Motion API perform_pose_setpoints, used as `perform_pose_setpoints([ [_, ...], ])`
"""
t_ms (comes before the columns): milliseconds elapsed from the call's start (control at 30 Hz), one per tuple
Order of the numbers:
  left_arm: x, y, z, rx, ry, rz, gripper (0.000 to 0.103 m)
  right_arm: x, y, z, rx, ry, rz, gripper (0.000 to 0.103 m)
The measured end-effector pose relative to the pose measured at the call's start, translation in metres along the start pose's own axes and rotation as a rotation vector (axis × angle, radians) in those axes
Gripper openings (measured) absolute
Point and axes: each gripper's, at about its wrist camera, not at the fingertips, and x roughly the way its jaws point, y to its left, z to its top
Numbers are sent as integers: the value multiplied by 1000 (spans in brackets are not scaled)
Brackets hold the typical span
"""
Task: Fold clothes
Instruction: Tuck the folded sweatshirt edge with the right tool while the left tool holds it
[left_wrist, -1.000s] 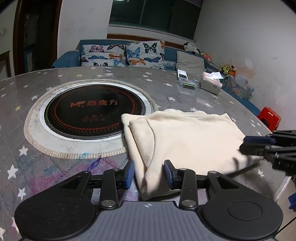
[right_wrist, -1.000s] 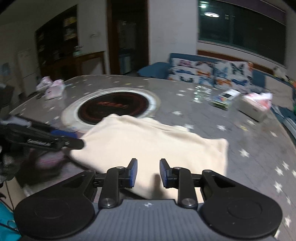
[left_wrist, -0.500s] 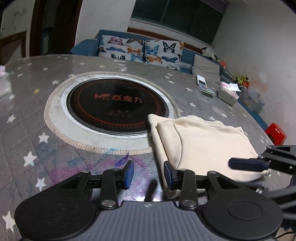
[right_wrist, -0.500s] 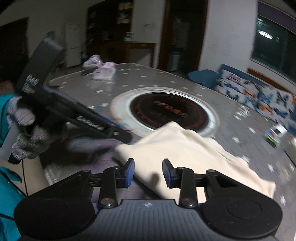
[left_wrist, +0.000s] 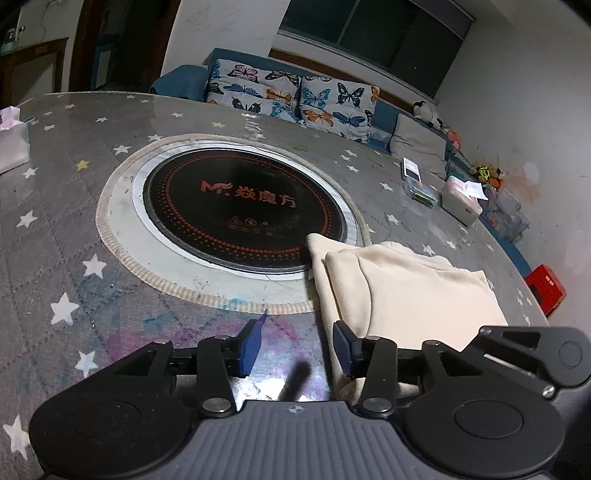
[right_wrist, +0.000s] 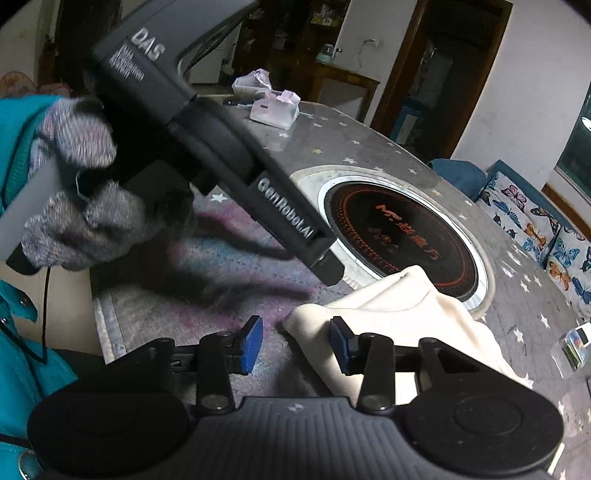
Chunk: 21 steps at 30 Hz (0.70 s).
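A cream garment (left_wrist: 402, 291) lies folded into a rectangle on the star-patterned table, its far corner over the rim of the black cooktop. It also shows in the right wrist view (right_wrist: 399, 314). My left gripper (left_wrist: 297, 345) is open and empty, hovering above the table just left of the garment's near edge. My right gripper (right_wrist: 295, 341) is open and empty above the garment's near corner. The left gripper's body (right_wrist: 229, 162), held by a gloved hand, crosses the right wrist view. Part of the right gripper (left_wrist: 535, 350) shows at the left view's right edge.
A round black induction cooktop (left_wrist: 243, 206) with a white ring sits in the table's middle. A tissue box (left_wrist: 461, 199) and a small card box (left_wrist: 417, 177) lie at the far right. Pink tissue packs (right_wrist: 273, 107) sit at the far side. A butterfly-cushioned sofa (left_wrist: 295, 92) stands behind.
Both grippers have pulled back and swung left off the garment, still open. The garment lies as it was. The left gripper now looms large in the right wrist view.
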Motion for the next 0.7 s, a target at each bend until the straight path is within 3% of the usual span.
perform_pose_setpoints([
  [267,2,1,4,-43,11,-24,55,4,0,-5,0,12,-20,38],
  [533,4,-3,5,-67,18,-36,60,7,-4,-4,27,6,-35,24],
  [700,5,-4,5,-62,22,-30,62,5,-6,-4,43,2,-31,23],
])
